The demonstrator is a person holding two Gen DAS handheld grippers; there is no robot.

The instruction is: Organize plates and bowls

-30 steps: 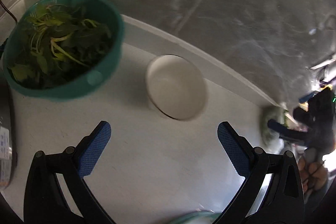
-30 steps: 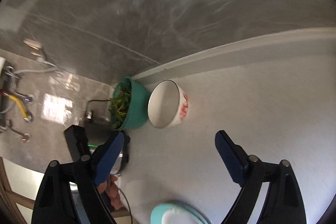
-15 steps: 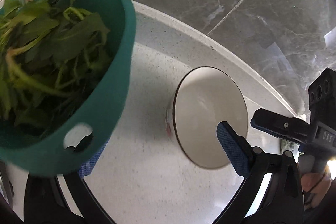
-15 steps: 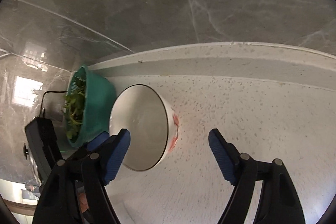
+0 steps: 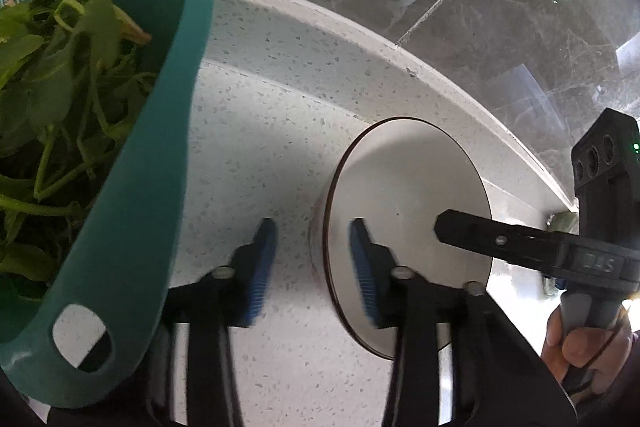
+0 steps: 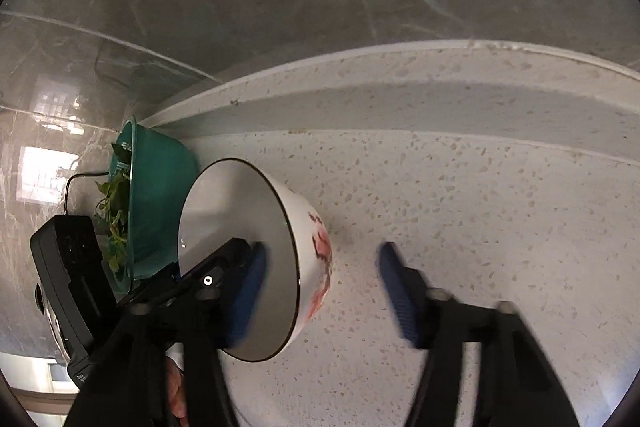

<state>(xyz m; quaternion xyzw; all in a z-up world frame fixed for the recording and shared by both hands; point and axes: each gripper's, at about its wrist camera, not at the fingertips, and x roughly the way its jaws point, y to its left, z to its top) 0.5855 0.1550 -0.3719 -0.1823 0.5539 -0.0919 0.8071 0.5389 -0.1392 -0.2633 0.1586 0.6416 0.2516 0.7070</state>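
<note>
Straddling the white bowl [image 5: 404, 195] at its 9 o'clock wall with the left gripper [image 5: 314, 269]: one of the fingers [image 5: 262, 267] outside, the other inside, just closed further to a narrow gap, not yet pinching. Same on the right gripper [image 6: 324, 295] at the 3 o'clock wall: one finger inside, one outside, just closed further but wider apart, gripping nothing. Bowl upright on the speckled surface [image 5: 256, 155], near the back ledge at 12 o'clock.

Could go wrong:
- Closing unevenly from two sides: risks shoving the bowl toward 9 o'clock into the teal colander [image 5: 132, 187], heaped with greens [image 5: 60, 87], just beside it.
- Pinching slick glaze on a thin rim: likely to slip or tip on lifting.
- Lifting at unequal heights: likely to tilt the bowl or wrench it from one grip.

Hard to make out:
- Fingers blurred in both views; impossible to tell whether any pad touches the wall.
- Bowl's foot and near rim hidden behind the fingers.
- Colander cut off at 9 o'clock.
- No plates in view.
</note>
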